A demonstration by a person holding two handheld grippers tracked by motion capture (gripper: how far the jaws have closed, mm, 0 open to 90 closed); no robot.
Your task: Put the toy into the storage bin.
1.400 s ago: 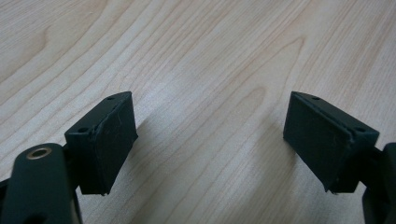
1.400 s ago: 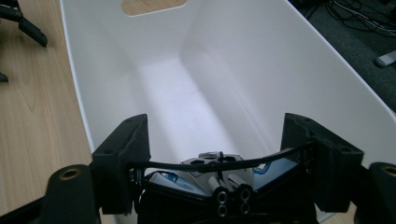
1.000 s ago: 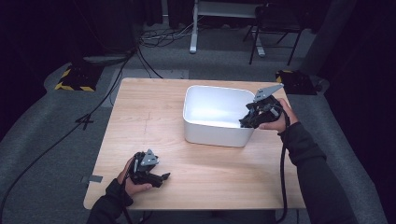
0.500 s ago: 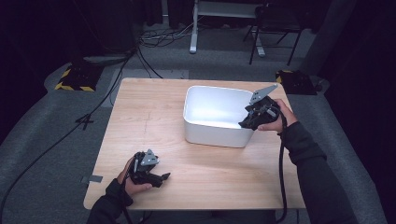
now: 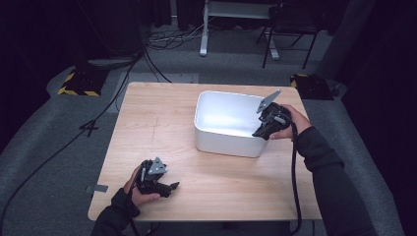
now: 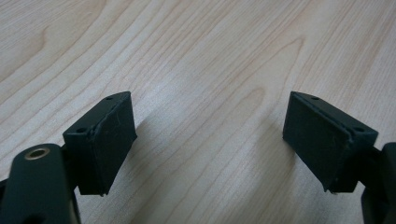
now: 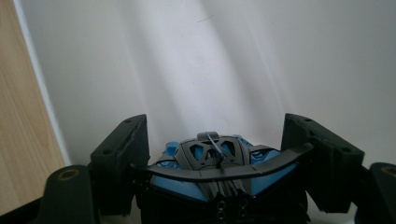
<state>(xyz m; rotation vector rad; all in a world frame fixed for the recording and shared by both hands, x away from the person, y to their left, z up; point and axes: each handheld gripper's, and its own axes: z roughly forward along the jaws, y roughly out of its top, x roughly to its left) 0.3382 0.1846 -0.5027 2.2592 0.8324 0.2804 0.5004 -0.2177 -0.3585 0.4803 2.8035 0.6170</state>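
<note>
Slightly lower than before, the right gripper (image 5: pixel 260 132) hangs over the white bin's (image 5: pixel 223 140) near right corner, pinching a black-and-blue object (image 7: pixel 212 163). Left gripper (image 5: pixel 169 187) rests unmoved on the wooden table (image 5: pixel 157 123), jaws spread, empty.

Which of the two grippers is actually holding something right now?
The right gripper, over the white tub: its jaws are clamped on a black and blue object. The left gripper sits open over the bare wooden table.
</note>
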